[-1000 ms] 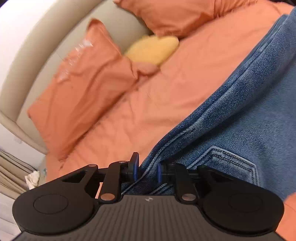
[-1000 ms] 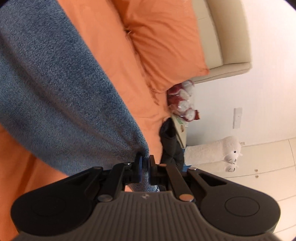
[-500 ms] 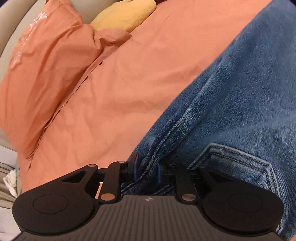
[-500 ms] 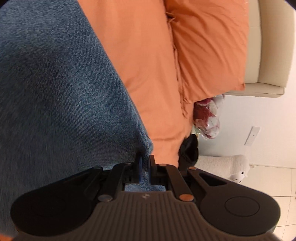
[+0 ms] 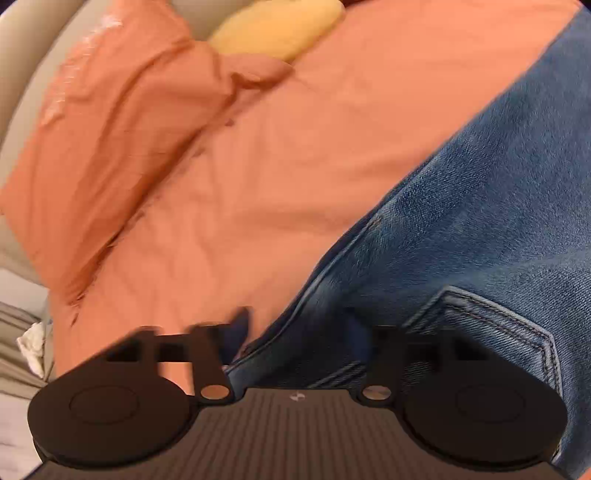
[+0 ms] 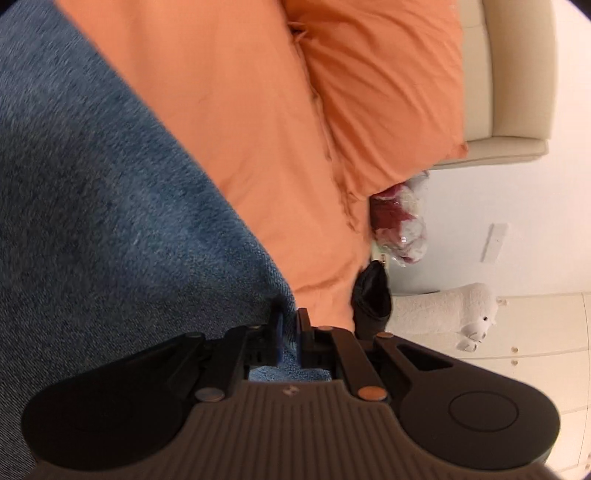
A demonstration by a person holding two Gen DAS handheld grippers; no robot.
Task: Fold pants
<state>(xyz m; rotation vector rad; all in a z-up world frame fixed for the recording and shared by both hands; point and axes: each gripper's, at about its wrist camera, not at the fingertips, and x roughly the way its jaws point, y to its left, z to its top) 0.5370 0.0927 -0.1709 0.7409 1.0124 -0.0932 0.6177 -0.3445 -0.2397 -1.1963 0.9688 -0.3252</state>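
Note:
Blue denim pants (image 5: 461, 229) lie on an orange bed sheet (image 5: 295, 147), a back pocket (image 5: 491, 332) showing near my left gripper (image 5: 299, 332). Its jaws are opening and stand wide apart; the waistband edge lies between them, no longer pinched. In the right wrist view the pants (image 6: 92, 203) fill the left side. My right gripper (image 6: 290, 325) is shut on their corner, with denim pinched between the pads.
Orange pillows (image 5: 110, 140) and a yellow cushion (image 5: 273, 29) rest against the beige headboard (image 6: 506, 74). Beside the bed are a wrapped red-and-white bundle (image 6: 399, 229), a black object (image 6: 371, 295) and a white plush toy (image 6: 450, 314).
The left jaws have sprung apart and let go of the waistband. Both grippers sank toward the bed over the second; the right stays shut on the denim.

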